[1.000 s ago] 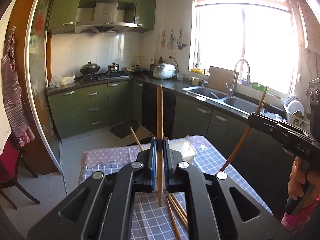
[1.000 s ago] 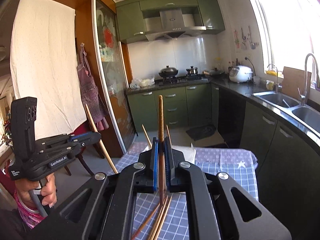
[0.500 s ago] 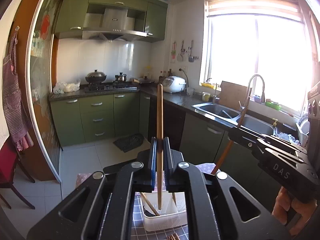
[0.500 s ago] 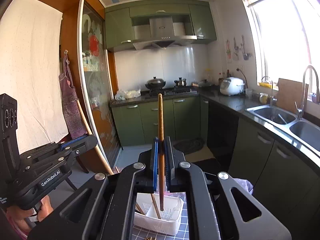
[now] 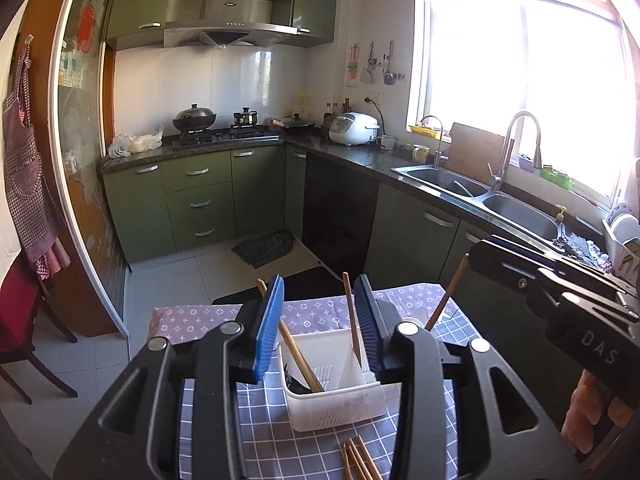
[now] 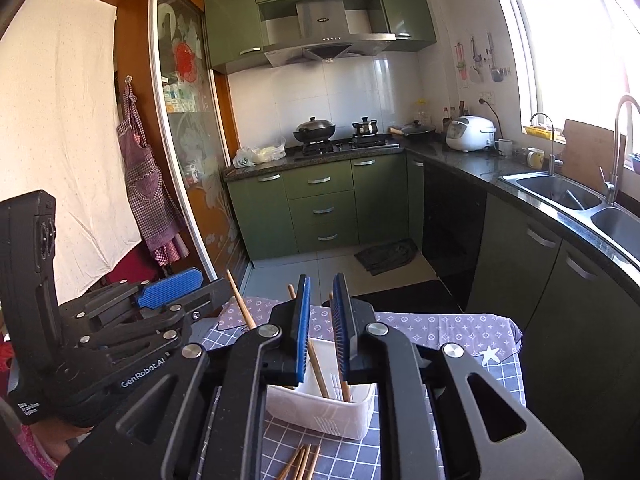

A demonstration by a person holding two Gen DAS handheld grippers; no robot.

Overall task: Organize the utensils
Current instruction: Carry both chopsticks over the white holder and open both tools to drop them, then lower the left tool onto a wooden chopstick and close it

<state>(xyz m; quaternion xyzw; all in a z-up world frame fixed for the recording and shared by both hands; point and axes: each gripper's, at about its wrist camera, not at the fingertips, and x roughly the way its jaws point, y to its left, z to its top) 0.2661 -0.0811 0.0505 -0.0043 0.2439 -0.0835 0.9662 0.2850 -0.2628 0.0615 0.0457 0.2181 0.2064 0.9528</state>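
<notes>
A white slotted utensil basket point(image 5: 340, 396) point(image 6: 320, 416) stands on the checked tablecloth point(image 5: 260, 440). My left gripper point(image 5: 318, 320) hovers just above it, jaws opening. A wooden chopstick point(image 5: 352, 320) stands loose in the basket beside the right pad point(image 5: 366, 328). Another chopstick point(image 5: 296, 354) leans left inside, and a third point(image 5: 444, 300) leans right. My right gripper point(image 6: 321, 320) also sits over the basket, jaws opening a little. Between them a chopstick point(image 6: 318, 368) rests in the basket, free of the pads. Loose chopsticks point(image 5: 358, 460) point(image 6: 300, 464) lie in front of the basket.
The other gripper shows at each view's edge: the right one point(image 5: 560, 292), the left one point(image 6: 168, 288), each with a hand below. Green kitchen cabinets point(image 5: 200, 200) and a sink counter point(image 5: 480, 196) stand beyond the table. A red chair point(image 5: 16, 320) stands at the left.
Both grippers came forward and down from over the table's near part to the basket. Each was shut on an upright chopstick; both have let go, and the chopsticks stand in the basket.
</notes>
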